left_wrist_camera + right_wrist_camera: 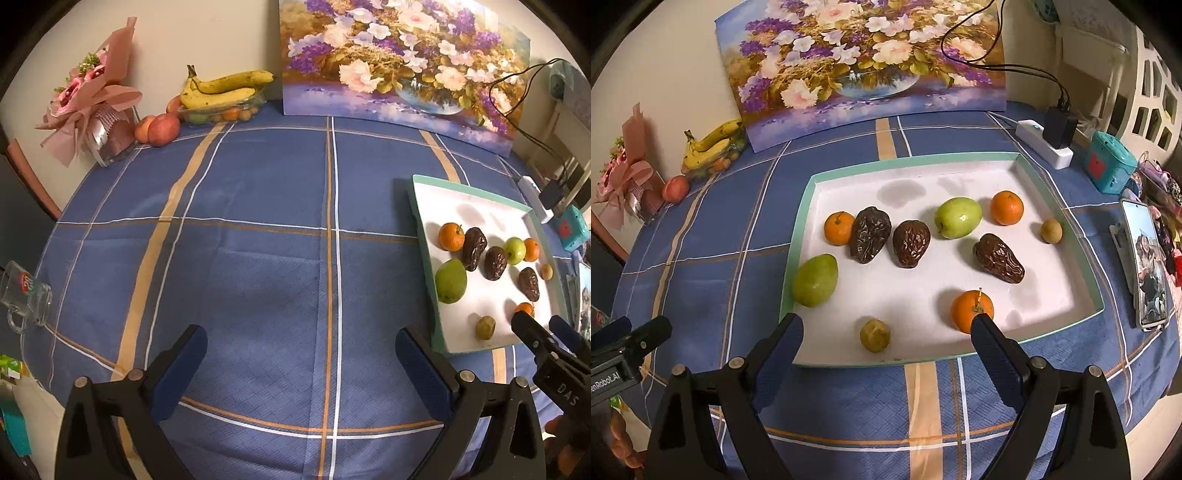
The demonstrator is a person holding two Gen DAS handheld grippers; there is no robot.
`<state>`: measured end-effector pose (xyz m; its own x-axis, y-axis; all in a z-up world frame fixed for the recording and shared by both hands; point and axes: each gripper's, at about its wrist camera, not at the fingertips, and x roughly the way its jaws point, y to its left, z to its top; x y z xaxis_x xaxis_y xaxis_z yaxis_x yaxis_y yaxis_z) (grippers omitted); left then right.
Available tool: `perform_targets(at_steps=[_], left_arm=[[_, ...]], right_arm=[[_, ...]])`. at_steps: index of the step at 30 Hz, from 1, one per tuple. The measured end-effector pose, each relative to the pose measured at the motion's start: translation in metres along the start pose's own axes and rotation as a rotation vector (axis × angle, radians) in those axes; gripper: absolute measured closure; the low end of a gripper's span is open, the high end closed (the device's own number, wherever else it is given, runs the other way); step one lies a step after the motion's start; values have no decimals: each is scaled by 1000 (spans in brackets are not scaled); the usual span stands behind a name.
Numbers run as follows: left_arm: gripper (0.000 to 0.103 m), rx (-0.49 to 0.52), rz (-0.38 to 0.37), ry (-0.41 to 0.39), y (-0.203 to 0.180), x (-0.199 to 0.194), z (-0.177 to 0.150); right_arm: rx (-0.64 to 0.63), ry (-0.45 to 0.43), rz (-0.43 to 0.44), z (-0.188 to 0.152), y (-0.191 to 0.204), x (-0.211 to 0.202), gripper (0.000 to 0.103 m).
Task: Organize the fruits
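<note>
Both tongs released above the blue-checked desk point(258, 221)
Right tongs point(886, 332) gaped before the teal-rimmed white tray point(1097, 299) of fruit; left tongs point(301, 345) held nothing

We see a white tray point(1049, 291) with a teal rim holding loose fruit. Three oranges point(972, 310) sit apart: one near the front, one at the left, one at the back right. Three wrinkled dark dates point(911, 243) lie across the middle. One green apple point(957, 217) rests behind them, another point(815, 280) leans on the left rim. Two small brownish fruits point(874, 335) lie singly.
</note>
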<state>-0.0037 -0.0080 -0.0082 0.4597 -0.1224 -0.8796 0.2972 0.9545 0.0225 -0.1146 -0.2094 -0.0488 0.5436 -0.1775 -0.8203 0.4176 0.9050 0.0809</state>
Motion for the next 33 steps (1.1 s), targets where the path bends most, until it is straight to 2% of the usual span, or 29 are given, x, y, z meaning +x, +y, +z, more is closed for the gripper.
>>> perform_targets(at_steps=[33], left_arm=[[0, -3, 3, 36, -2, 6, -2]], right_arm=[[-27, 25, 8, -1, 5, 7, 11]])
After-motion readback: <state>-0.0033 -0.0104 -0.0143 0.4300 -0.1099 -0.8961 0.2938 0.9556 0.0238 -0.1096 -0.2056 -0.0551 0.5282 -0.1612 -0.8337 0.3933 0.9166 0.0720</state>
